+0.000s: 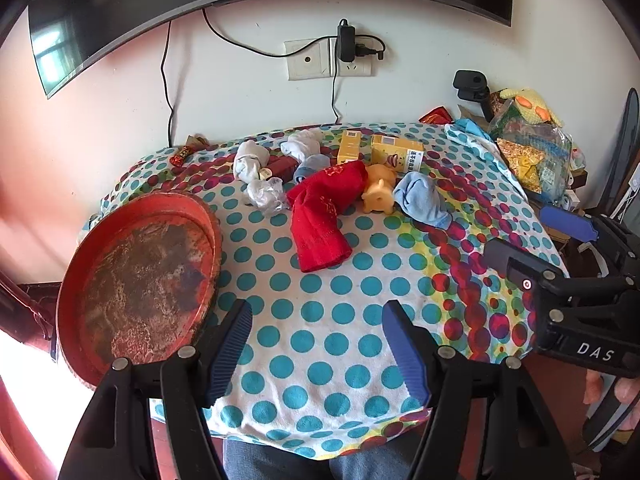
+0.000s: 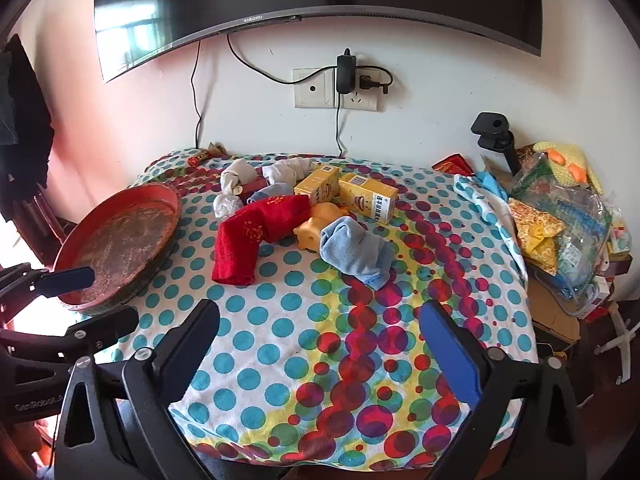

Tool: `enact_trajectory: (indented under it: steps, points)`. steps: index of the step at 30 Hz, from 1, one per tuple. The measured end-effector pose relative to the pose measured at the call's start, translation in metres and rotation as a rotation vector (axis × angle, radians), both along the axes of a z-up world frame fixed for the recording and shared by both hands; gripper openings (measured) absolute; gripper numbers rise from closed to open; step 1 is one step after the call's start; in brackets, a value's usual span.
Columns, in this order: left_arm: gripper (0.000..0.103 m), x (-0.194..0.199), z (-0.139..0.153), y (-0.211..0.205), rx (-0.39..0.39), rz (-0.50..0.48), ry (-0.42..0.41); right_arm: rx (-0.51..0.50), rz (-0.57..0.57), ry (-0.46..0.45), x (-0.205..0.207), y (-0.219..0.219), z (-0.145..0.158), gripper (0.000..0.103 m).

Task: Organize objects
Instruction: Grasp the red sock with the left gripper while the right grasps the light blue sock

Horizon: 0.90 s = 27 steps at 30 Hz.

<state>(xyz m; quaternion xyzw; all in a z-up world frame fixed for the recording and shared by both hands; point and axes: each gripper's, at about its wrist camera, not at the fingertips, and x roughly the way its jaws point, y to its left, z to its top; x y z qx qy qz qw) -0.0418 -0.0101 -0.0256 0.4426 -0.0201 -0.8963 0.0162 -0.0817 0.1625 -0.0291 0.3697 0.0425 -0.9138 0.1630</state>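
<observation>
While both grippers hover over the near edge of the dotted cloth, the left gripper has its jaws spread wide with nothing between them, and the right gripper is likewise wide apart and empty. Clutter sits mid-table toward the wall: red sock beside a yellow toy pig, light blue sock touching the pig, two yellow boxes behind, and white rolled socks further back. Red round tray sits empty at the table's left edge, just beside the left gripper.
</observation>
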Motion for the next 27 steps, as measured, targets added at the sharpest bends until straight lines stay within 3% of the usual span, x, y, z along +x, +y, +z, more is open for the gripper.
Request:
enact_trajectory:
  steps: [6, 9, 23, 25, 27]
  points:
    - [0.070, -0.032, -0.020, -0.015, 0.025, 0.009, -0.041, 0.025, 0.019, -0.014, -0.026, -0.001, -0.011, 0.089]
    - [0.070, -0.049, -0.035, -0.022, 0.031, 0.024, -0.067, 0.038, 0.037, -0.050, -0.044, -0.002, -0.025, 0.082]
    - [0.069, -0.107, -0.076, -0.025, 0.096, 0.069, -0.138, 0.119, 0.082, -0.095, -0.129, -0.007, -0.082, 0.082]
    - [0.070, -0.113, -0.077, -0.022, 0.097, 0.055, -0.137, 0.135, 0.094, -0.106, -0.138, -0.009, -0.092, 0.080]
    - [0.070, -0.120, -0.077, -0.020, 0.080, 0.054, -0.137, 0.121, 0.104, -0.121, -0.147, -0.010, -0.099, 0.066]
